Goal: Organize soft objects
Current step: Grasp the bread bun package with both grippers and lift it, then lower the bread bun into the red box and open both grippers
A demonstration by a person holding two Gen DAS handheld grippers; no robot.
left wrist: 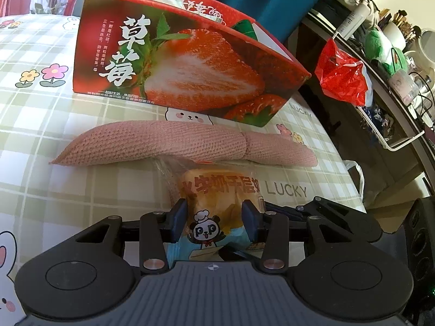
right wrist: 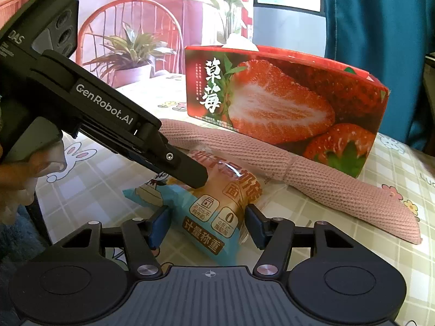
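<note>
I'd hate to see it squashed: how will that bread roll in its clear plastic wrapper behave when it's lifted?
The bread roll in its clear plastic wrapper will probably dent easily, as it looks puffy between the left gripper pads. The glossy film may slip. It likely weighs little for its bulk, and the loose wrapper end should flop.

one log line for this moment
left gripper: shut on bread packet | right gripper: open around it | strawberry box: behind

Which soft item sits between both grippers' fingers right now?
The plastic-wrapped bread bun, not the pink knitted roll lying behind it against the strawberry box.
</note>
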